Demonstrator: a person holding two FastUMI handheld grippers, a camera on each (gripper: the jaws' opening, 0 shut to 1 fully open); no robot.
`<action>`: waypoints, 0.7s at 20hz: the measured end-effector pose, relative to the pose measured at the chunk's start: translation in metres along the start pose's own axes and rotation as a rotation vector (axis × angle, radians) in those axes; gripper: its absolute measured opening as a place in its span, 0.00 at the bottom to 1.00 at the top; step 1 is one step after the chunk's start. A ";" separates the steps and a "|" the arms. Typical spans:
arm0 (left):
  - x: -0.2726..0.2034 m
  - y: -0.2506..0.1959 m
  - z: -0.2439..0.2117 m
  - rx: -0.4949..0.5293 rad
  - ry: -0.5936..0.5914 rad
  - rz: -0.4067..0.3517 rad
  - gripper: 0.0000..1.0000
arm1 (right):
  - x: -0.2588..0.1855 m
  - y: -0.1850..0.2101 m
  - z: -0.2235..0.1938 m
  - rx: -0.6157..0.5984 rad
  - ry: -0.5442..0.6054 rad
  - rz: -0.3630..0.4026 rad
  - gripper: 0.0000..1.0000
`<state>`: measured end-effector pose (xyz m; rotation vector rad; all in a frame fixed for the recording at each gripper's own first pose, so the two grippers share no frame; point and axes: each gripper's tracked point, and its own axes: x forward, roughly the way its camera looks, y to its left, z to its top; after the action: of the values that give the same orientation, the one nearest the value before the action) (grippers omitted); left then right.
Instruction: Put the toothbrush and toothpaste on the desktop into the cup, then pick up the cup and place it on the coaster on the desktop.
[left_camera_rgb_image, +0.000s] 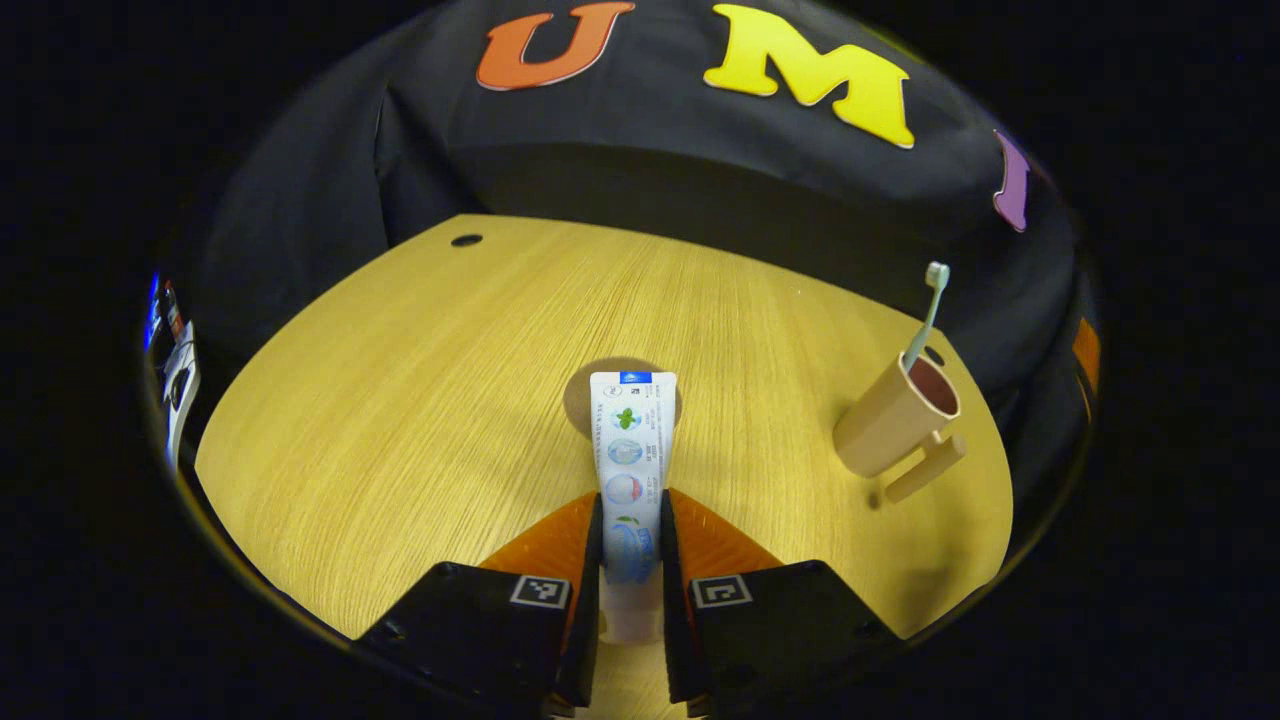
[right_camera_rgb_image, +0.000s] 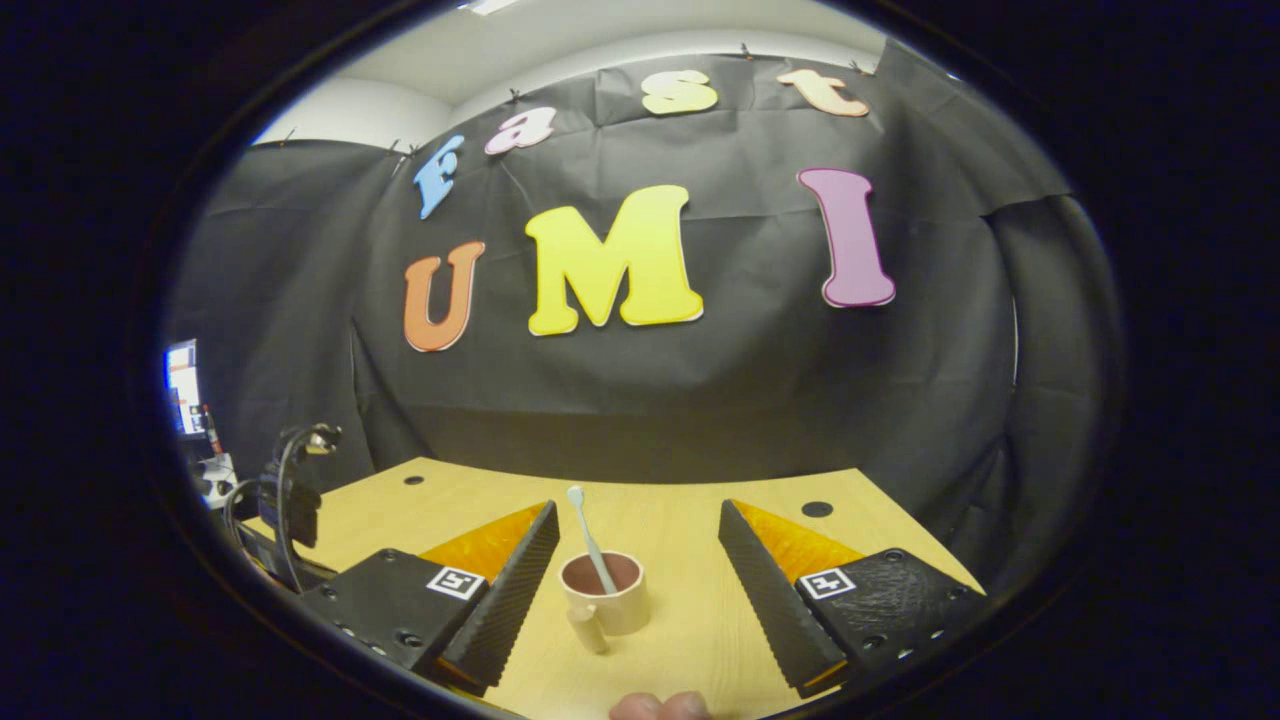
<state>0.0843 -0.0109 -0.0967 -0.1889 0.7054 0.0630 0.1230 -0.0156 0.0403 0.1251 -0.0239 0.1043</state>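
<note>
**Toothbrush in, toothpaste in hand, coaster still to come**

In the left gripper view the left gripper (left_camera_rgb_image: 632, 560) has its two fingers pressed in on the lower part of the white printed toothpaste tube (left_camera_rgb_image: 632, 450), which stands up between them and points toward twelve o'clock over the pale wooden desktop (left_camera_rgb_image: 420, 400). The tube is held clear of the cup, so I judge it picked up but not yet delivered. Behind its top edge a round brownish disc (left_camera_rgb_image: 580, 400) lies flat on the wood; it is probably the coaster, though the tube hides most of it.

Out at about three o'clock from the tube, well apart from it, stands the beige plastic cup with a handle (left_camera_rgb_image: 895, 420). The pale green toothbrush (left_camera_rgb_image: 927, 315) leans inside it, head up, so that first part looks done.

In the right gripper view the right gripper (right_camera_rgb_image: 638, 570) is spread wide and holds nothing. The cup (right_camera_rgb_image: 605, 595) sits between its fingers without touching either, handle turned to six o'clock, the toothbrush (right_camera_rgb_image: 590, 540) rising toward twelve. Fingertips of a hand (right_camera_rgb_image: 660, 706) peek in at six o'clock.

Left to do, as I read it: carry the tube over to the cup, drop it in, then lift the cup onto the coaster.
</note>
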 end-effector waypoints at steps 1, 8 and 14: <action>-0.005 -0.011 0.016 0.021 -0.059 -0.024 0.30 | -0.005 -0.006 0.000 0.008 -0.009 -0.013 0.98; -0.033 -0.122 0.118 0.085 -0.454 -0.275 0.30 | -0.048 -0.054 -0.001 -0.002 -0.066 -0.114 0.98; -0.020 -0.196 0.154 0.101 -0.598 -0.445 0.30 | -0.077 -0.102 -0.015 -0.019 -0.080 -0.217 0.98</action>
<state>0.1913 -0.1728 0.0604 -0.2133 0.0595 -0.3302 0.0573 -0.1222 0.0101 0.1117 -0.0907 -0.1176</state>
